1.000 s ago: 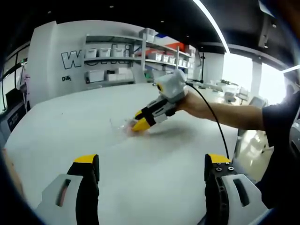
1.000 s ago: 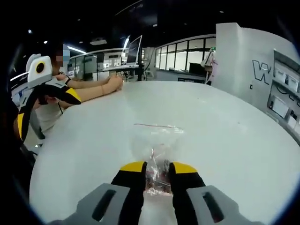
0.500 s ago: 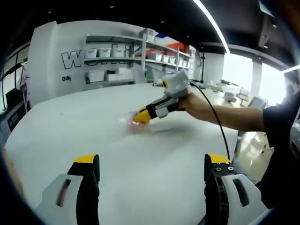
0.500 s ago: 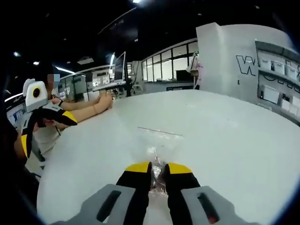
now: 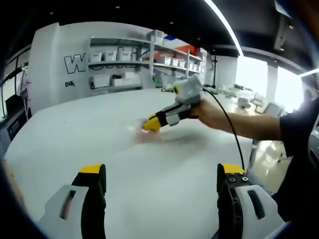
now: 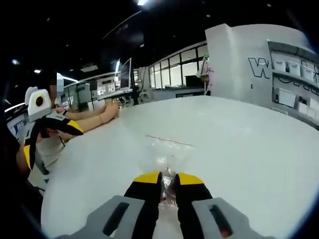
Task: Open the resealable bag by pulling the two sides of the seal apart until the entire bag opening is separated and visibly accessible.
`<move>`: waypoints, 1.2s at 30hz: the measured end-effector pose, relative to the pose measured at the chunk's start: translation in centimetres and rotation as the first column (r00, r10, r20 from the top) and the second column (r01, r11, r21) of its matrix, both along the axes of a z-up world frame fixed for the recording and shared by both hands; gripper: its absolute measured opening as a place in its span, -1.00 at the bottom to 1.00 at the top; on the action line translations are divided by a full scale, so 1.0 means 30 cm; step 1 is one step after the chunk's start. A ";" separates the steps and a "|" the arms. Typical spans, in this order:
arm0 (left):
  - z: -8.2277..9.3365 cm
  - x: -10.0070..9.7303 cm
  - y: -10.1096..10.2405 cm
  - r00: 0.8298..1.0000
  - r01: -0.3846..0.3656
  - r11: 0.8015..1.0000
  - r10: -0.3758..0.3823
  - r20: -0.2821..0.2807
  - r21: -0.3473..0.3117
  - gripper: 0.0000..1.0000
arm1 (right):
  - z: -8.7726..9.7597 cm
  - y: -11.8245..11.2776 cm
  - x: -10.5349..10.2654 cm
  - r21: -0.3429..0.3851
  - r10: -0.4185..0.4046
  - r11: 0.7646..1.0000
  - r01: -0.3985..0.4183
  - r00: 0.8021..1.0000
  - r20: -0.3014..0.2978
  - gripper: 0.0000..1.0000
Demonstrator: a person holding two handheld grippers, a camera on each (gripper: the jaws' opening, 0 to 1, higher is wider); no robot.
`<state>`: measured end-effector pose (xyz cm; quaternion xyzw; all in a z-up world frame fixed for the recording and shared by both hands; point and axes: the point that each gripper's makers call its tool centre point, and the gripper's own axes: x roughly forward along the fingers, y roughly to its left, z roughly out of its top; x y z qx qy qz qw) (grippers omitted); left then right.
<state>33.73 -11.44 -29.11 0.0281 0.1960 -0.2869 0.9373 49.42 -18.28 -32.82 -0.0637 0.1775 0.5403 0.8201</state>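
A clear resealable bag (image 6: 167,154) with pinkish contents lies out ahead of my right gripper (image 6: 168,180), which is shut on its near end; the bag's seal strip runs across its far end. In the left gripper view the same bag (image 5: 139,132) shows as a faint pink blur just above the white table, pinched at the yellow tips of the right gripper (image 5: 152,124), held by a person's hand. My left gripper (image 5: 159,177) hovers near the table's front, jaws wide apart, nothing between them. It appears as a yellow-tipped tool at the left of the right gripper view (image 6: 47,132).
The round white table (image 5: 149,169) spreads wide around the bag. Shelves with white bins (image 5: 129,59) line the far wall. A seated person's forearms (image 6: 97,115) rest on the table's far edge. A black cable (image 5: 227,129) trails from the right gripper.
The right gripper has lifted and tilted the bag's near end a little off the table since a second ago, then held nearly still. The left gripper has not moved.
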 end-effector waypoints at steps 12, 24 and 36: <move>-0.012 0.027 -0.012 1.000 0.005 1.000 -0.005 -0.003 -0.014 0.81 | 0.013 -0.017 -0.017 0.017 -0.010 1.000 0.010 1.000 -0.003 -0.88; -0.037 0.086 -0.037 1.000 0.015 0.999 -0.016 -0.017 -0.035 0.80 | 0.001 -0.028 -0.030 0.016 -0.014 1.000 0.015 1.000 -0.010 -0.89; -0.060 0.127 -0.044 0.999 0.018 0.999 -0.019 -0.032 -0.039 0.78 | 0.001 -0.036 -0.029 0.024 -0.019 1.000 0.019 1.000 -0.011 -0.90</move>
